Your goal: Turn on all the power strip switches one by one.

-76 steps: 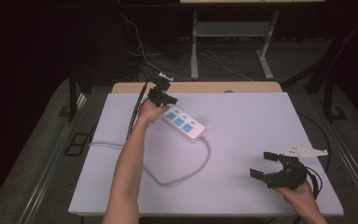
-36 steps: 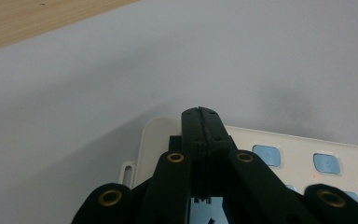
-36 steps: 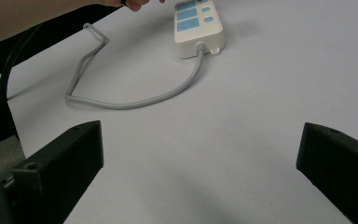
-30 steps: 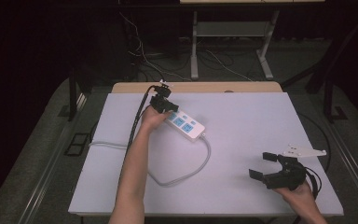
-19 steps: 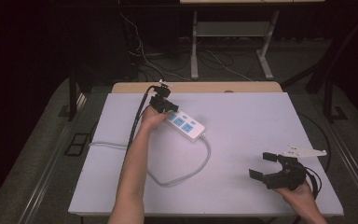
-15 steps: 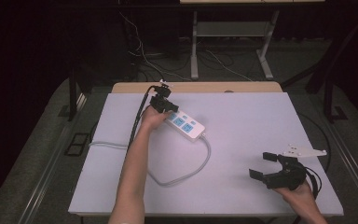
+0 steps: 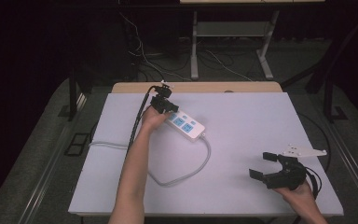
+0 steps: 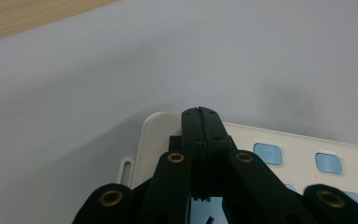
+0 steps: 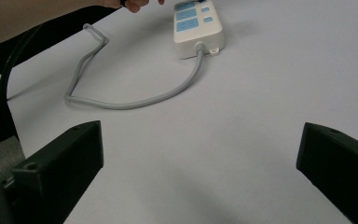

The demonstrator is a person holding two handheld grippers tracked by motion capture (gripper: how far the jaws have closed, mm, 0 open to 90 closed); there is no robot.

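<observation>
Right gripper (image 7: 266, 169): lying idle at lower right of the high view, jaws gaping, gripping nothing.
Power strip (image 7: 185, 125): sitting centre-left on the table (image 7: 261, 121), cord looping toward the near edge.
Left gripper (image 8: 200, 114): jaws pressed together, tips bearing down on the strip's far end.
Advice: keep pushing straight down, avoiding sliding the strip.

Open table (image 7: 261, 121) from twelve to three o'clock of the power strip (image 7: 186, 126). Blocked at seven o'clock by the looping grey cord (image 7: 186, 170) and left forearm (image 7: 133, 172).
</observation>
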